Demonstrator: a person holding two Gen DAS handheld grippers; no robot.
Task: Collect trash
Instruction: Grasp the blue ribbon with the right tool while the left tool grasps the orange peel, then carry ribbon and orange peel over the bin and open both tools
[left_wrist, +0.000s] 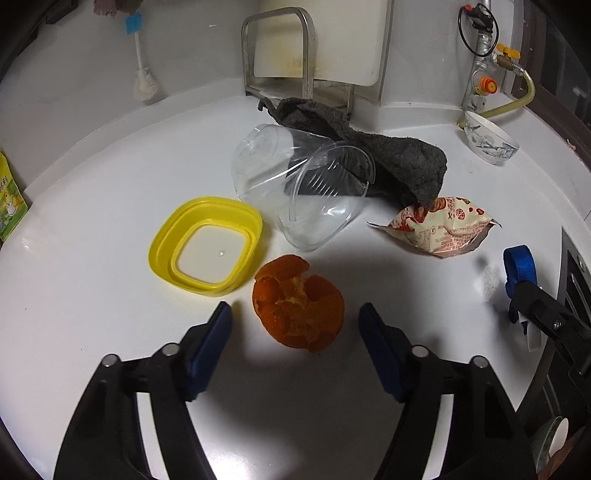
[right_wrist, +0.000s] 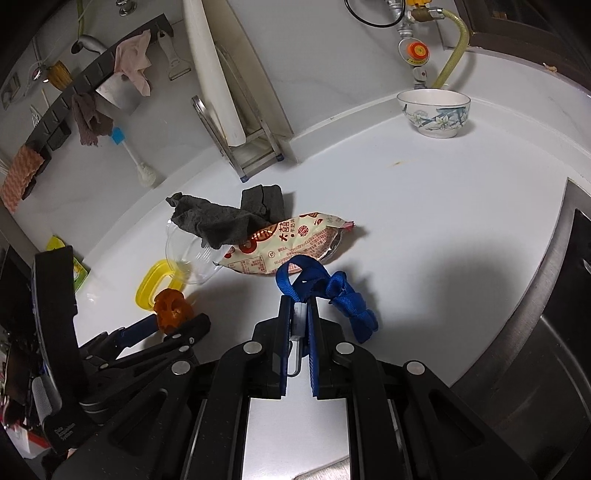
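Orange peel (left_wrist: 298, 303) sits low in the middle of the frame, right between the wide-open left gripper (left_wrist: 295, 314) – the nearer one – while the right gripper (right_wrist: 298, 314) pinches a blue strap (right_wrist: 325, 291).

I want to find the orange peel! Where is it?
In the left wrist view, the orange peel lies on the white counter between the open left hand-held gripper's fingers, beside the yellow lid.

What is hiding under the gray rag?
The gray rag drapes over the far side of the clear plastic cup, and its corner overlaps the snack wrapper. Anything flat on the counter beneath it is covered.
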